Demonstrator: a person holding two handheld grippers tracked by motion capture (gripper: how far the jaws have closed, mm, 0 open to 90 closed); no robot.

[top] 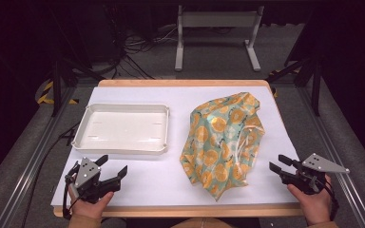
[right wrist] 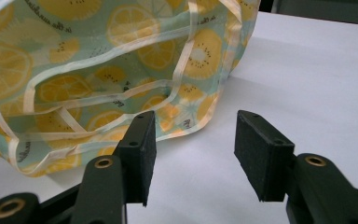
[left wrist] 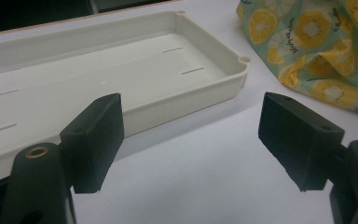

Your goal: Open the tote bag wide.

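Note:
A crumpled cloth bag printed with yellow citrus slices on pale green lies right of the table's middle, its cream straps draped over it. A shallow white tray with nothing in it sits to its left. My left gripper hovers near the front edge, just in front of the tray, jaws wide open and nothing between them. My right gripper is at the front right, open and holding nothing, a little to the right of the bag's lower edge.
A white sheet covers the wooden table. Beyond the far edge stand a white metal frame and loose cables on the dark floor. Metal rails run along both sides of the table.

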